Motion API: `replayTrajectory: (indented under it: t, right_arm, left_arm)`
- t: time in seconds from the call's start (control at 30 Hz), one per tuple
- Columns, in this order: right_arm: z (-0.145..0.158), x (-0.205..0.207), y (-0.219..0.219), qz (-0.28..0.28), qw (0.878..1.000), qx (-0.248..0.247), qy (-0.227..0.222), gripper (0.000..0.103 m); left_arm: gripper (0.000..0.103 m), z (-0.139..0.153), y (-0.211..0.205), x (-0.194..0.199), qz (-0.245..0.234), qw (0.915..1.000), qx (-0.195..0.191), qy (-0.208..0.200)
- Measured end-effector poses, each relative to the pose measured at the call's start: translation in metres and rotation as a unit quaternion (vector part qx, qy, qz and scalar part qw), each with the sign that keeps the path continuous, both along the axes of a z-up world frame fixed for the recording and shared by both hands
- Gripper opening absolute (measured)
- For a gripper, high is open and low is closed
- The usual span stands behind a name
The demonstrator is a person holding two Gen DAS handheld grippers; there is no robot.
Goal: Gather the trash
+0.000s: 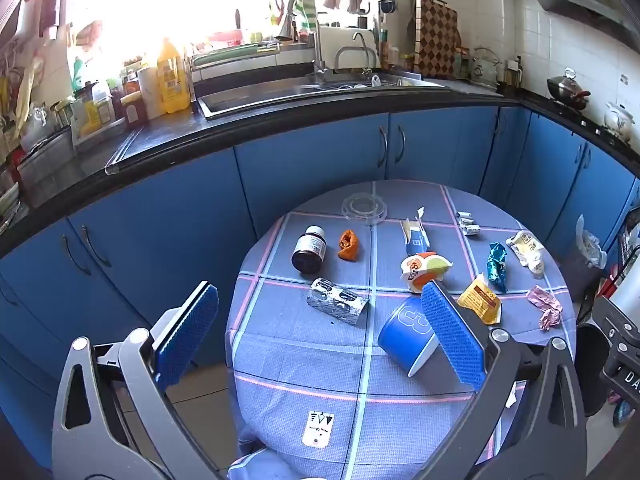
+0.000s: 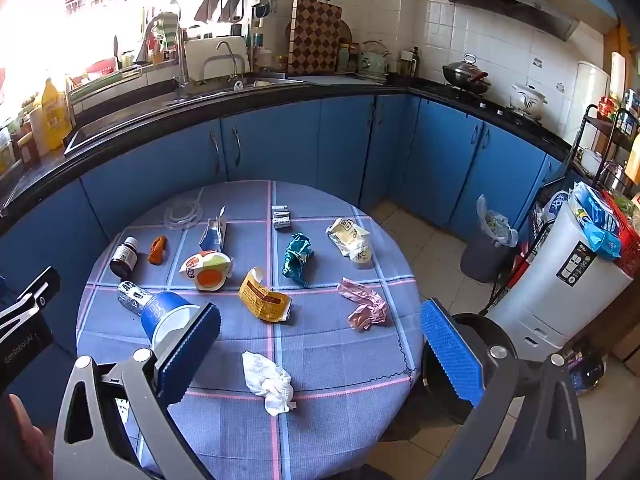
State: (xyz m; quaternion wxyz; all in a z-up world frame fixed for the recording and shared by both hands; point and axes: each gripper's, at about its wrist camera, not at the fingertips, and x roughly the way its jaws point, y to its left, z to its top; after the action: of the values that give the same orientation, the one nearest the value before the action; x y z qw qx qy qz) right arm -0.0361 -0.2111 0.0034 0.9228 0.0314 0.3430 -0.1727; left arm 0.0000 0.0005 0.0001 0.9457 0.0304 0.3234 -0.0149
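Trash lies scattered on the round table with its blue checked cloth. A crumpled white tissue lies nearest, between the fingers of my right gripper, which hangs open above it. Farther back are a yellow packet, a pink wrapper and a teal wrapper. My left gripper is open over the table's near left. A tipped blue paper cup sits just left of its right finger, and a silver foil wrapper lies beyond.
A brown bottle, an orange scrap and a round printed lid lie toward the back. A grey bin with a bag stands on the floor at the right. A black bin is beside the table.
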Motion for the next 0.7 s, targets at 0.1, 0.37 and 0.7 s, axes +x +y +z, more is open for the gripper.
replayTrajectory:
  t: [0.1, 0.37, 0.7]
  right_arm:
    - [0.0, 0.0002, 0.0005, 0.0, 1.0, -0.001, 0.003, 0.097]
    - [-0.0008, 0.0, 0.0004, 0.0, 1.0, 0.005, 0.002, 0.097]
    - [0.0007, -0.0008, -0.0005, 0.0, 1.0, 0.005, 0.002, 0.097]
  left_arm:
    - [0.1, 0.0, -0.0001, 0.0, 0.0, 1.0, 0.0, 0.0]
    - [0.1, 0.0, -0.0004, 0.0, -0.001, 1.0, 0.002, -0.001]
    - [0.1, 0.0011, -0.0009, 0.0007, -0.002, 1.0, -0.001, -0.001]
